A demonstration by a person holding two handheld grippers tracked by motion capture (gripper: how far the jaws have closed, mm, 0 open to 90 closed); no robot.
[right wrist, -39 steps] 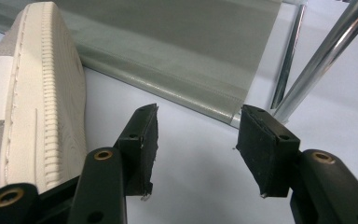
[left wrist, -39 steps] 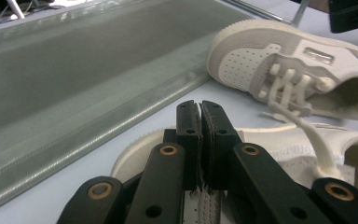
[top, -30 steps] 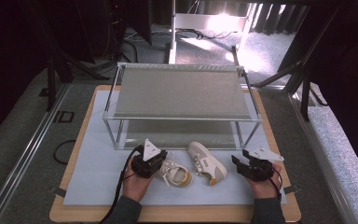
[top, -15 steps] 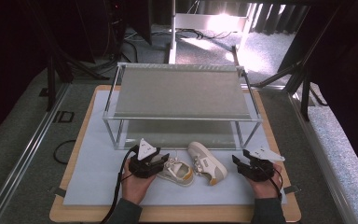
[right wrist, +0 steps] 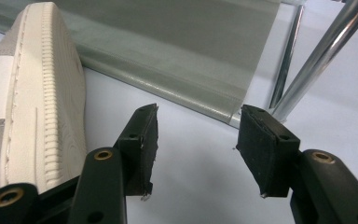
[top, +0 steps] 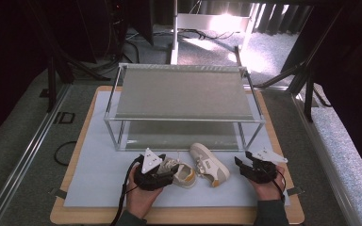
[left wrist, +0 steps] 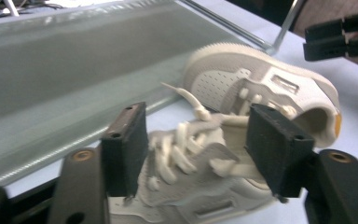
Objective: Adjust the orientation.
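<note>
A: Status? Start with the big stuff.

B: Two-tier shoe rack (top: 181, 92) sits at the back of the white mat (top: 94, 179). Both shelves are bare. So nothing is racked yet, if racking is the goal, which is my read.

A: Shoes?

B: Both on the mat, just in front of the rack's lower shelf. Left shoe (top: 181, 173) is at the left gripper (top: 162, 175), with its laces up toward the camera. Right shoe (top: 210, 164) lies just beside it, angled, toe toward the rack, between the two hands.

A: Left gripper (left wrist: 196, 149)?

B: Its jaws have just been opening. The laced top of the left shoe (left wrist: 191, 158) sits between the pads, but they stand off both sides. Released, not gripping.

A: Right one?

B: Right gripper (top: 246, 168) is parked right of the right shoe. Jaws apart, only bare mat between them, with that shoe's sole (right wrist: 51, 93) off to one side.

A: What's left?

B: Basically everything: grip each shoe, lift, set on a shelf.
</note>
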